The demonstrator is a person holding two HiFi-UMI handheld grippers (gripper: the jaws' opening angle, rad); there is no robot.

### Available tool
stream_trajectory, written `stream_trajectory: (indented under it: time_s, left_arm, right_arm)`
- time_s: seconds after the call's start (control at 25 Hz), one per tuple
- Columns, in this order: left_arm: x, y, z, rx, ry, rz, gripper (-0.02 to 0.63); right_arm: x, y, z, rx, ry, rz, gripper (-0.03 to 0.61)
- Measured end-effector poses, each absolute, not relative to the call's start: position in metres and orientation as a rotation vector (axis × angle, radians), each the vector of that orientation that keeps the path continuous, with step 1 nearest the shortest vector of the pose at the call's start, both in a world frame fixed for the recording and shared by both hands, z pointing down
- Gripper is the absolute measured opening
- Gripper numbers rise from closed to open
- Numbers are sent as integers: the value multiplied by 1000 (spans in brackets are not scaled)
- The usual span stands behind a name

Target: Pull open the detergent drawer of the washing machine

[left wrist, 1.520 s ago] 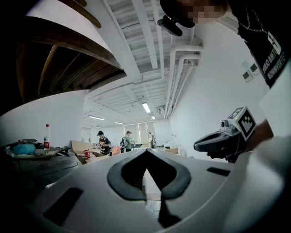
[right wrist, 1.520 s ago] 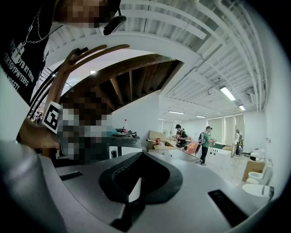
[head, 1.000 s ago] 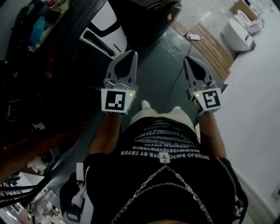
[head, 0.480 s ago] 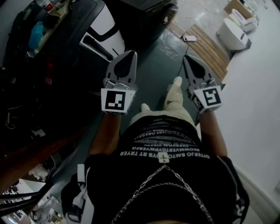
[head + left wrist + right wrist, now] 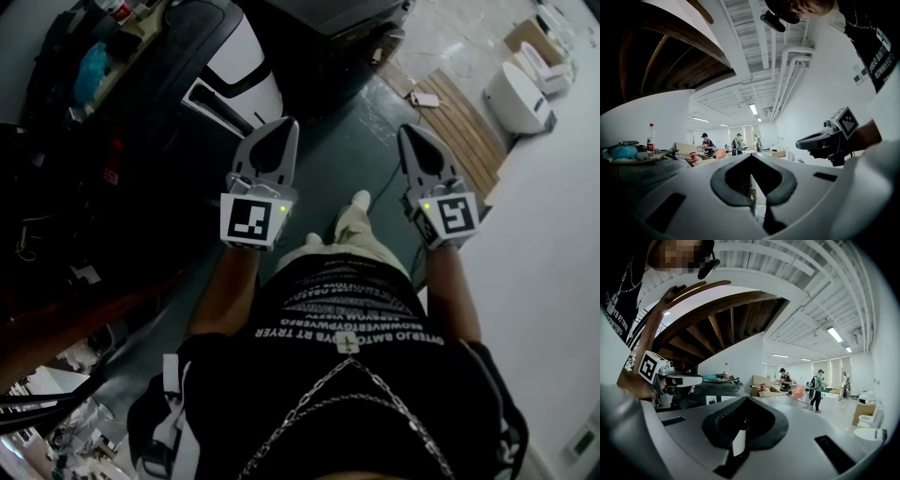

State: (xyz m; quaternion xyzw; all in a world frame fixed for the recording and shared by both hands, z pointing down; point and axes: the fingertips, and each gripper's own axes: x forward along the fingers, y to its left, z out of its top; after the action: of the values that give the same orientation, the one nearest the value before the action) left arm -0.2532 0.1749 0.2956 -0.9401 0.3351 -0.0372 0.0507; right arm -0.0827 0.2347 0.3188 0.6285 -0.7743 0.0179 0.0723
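Both tongs are closed tight and carry nothing. The left tongs [image 5: 284, 127] and the right tongs [image 5: 411, 131] are held out level in front of the person's chest, well apart, their tips over bare floor [image 5: 342, 155]. Looking along either pair I see only the long room beyond, with no handle and no panel.

So the job looks to me not yet begun. The detergent drawer is not to be found in any view. A dark appliance [image 5: 352, 23] stands at the far end of the floor lane and may be the washing machine, but I cannot tell, and no drawer front shows on it. As I judge it, what is left is to get up to the machine, find the drawer, set one pair of tongs on its lip and pull.

Room to move is a lane. On the person's left runs a dark, cluttered bench [image 5: 141, 112], with a white-and-black unit [image 5: 234, 80] jutting out near the left tongs' line. On the right a pale wall [image 5: 553, 253] closes in. Ahead to the right lie wooden boards [image 5: 459, 108] and a white fixture [image 5: 520, 94]. A thin cable [image 5: 380, 183] trails over the floor near the forward shoe [image 5: 359, 199], a likely snag.
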Motion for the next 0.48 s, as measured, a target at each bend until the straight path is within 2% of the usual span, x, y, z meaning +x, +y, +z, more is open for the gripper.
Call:
stream_trajectory:
  time_s: [0.48]
  left_arm:
    - [-177,103,306,-2921,1057,-161,-6]
  right_arm:
    - [2,163,329,1853,-2354,80,2]
